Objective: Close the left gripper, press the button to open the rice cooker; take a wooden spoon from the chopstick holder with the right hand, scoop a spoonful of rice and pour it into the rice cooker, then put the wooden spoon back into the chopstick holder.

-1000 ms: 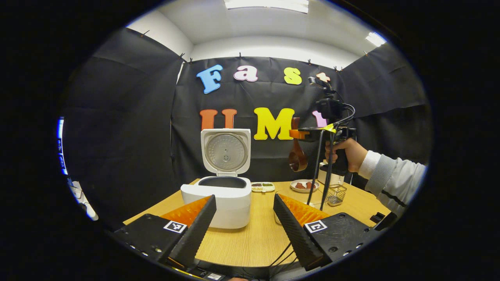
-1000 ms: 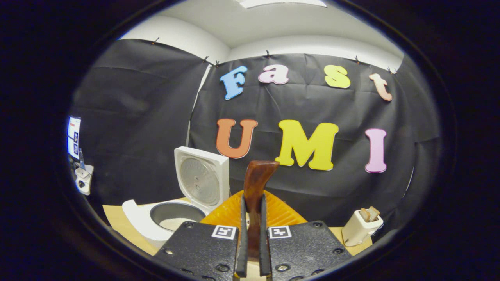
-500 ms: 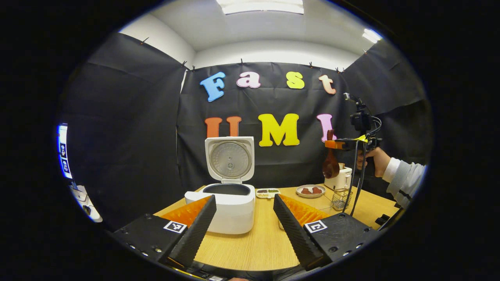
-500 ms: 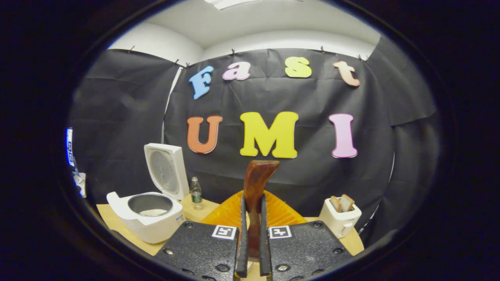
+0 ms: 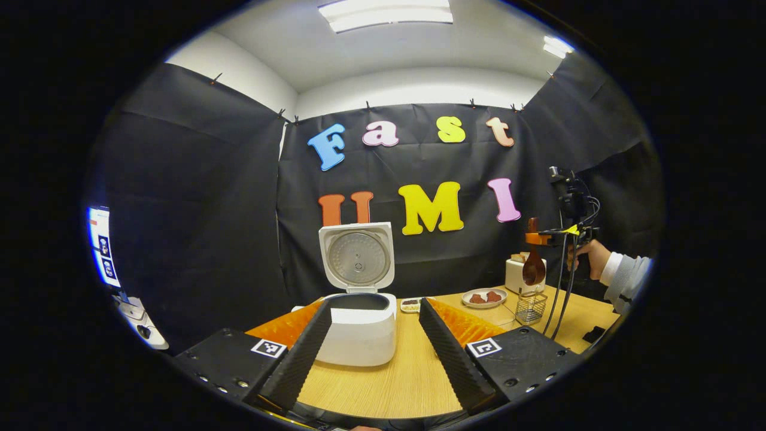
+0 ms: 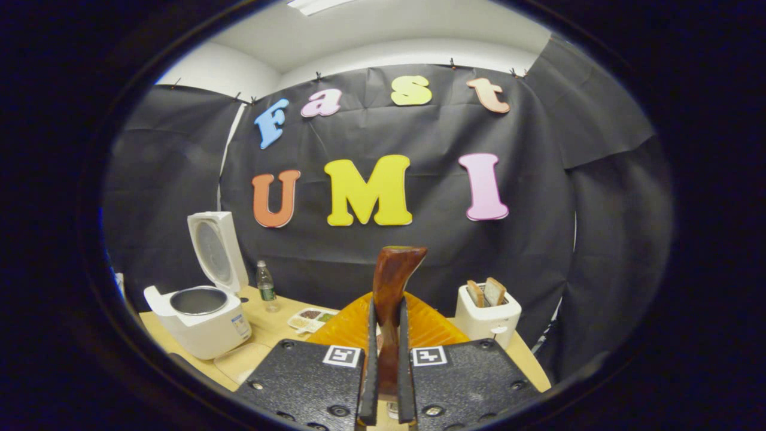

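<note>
On the pale wooden table (image 5: 413,383): one white rice cooker (image 5: 361,335), round ribbed lid up, one wire chopstick holder (image 5: 531,307), one white toaster (image 6: 487,317) with two slices. Right gripper (image 6: 384,383) clenched on the single dark wooden spoon (image 6: 391,299), bowl hanging above the holder. Left gripper (image 5: 374,353) spread wide, holding nothing.

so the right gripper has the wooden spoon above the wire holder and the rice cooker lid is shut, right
Not quite: the rice cooker lid stands open, as the left gripper view shows. The right gripper does hold the wooden spoon above the wire holder.
</note>
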The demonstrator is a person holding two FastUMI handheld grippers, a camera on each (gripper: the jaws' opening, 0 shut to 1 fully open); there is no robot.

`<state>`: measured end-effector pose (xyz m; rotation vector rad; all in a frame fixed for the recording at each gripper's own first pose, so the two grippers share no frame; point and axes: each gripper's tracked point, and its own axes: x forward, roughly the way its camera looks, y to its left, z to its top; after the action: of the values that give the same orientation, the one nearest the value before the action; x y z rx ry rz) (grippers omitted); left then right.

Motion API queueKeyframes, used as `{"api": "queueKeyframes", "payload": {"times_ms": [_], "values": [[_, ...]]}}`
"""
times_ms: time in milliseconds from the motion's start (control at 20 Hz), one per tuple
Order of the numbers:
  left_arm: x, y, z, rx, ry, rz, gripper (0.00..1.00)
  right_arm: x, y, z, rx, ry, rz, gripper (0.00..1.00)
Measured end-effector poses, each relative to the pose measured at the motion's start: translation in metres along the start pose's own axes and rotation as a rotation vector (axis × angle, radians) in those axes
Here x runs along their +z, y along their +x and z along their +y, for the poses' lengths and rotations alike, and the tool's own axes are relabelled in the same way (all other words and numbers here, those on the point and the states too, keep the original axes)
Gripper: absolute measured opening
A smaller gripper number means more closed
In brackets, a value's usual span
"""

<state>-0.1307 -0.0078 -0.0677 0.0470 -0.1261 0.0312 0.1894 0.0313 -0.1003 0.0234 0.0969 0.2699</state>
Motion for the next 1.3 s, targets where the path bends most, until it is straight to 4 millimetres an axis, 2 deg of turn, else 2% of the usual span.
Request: {"api": "queueKeyframes", "payload": {"times_ms": [100,300,500,600,650,800,1000,1050,1300], "values": [[0.002,0.000,-0.004,-0.011,-0.025,-0.003,0.94,-0.014,0.001,-0.014,-0.010,0.029,0.023,0.18],[0.009,0.000,-0.009,-0.022,-0.056,-0.030,0.94,-0.025,0.002,-0.037,-0.040,0.081,0.006,0.19],[0.004,0.005,-0.016,-0.026,-0.038,-0.019,0.94,-0.039,0.008,-0.036,-0.015,0.159,0.006,0.20],[0.000,0.008,-0.022,-0.033,-0.031,-0.006,0.94,-0.050,0.013,-0.041,-0.021,0.189,0.029,0.25],[-0.001,0.009,-0.023,-0.037,-0.030,0.000,0.94,-0.050,0.014,-0.048,-0.042,0.188,0.032,0.31],[0.000,0.008,-0.026,-0.046,-0.026,0.001,0.94,-0.044,0.003,-0.067,-0.115,0.196,0.016,0.68],[-0.003,0.009,-0.027,-0.047,-0.025,0.008,0.94,-0.022,-0.022,-0.069,-0.176,0.169,-0.029,0.83],[-0.004,0.010,-0.026,-0.043,-0.022,0.012,0.94,-0.015,-0.028,-0.067,-0.187,0.163,-0.042,0.95],[-0.003,0.017,-0.026,-0.019,-0.023,0.010,0.94,0.005,-0.061,-0.044,-0.217,0.137,-0.056,0.96]]}}
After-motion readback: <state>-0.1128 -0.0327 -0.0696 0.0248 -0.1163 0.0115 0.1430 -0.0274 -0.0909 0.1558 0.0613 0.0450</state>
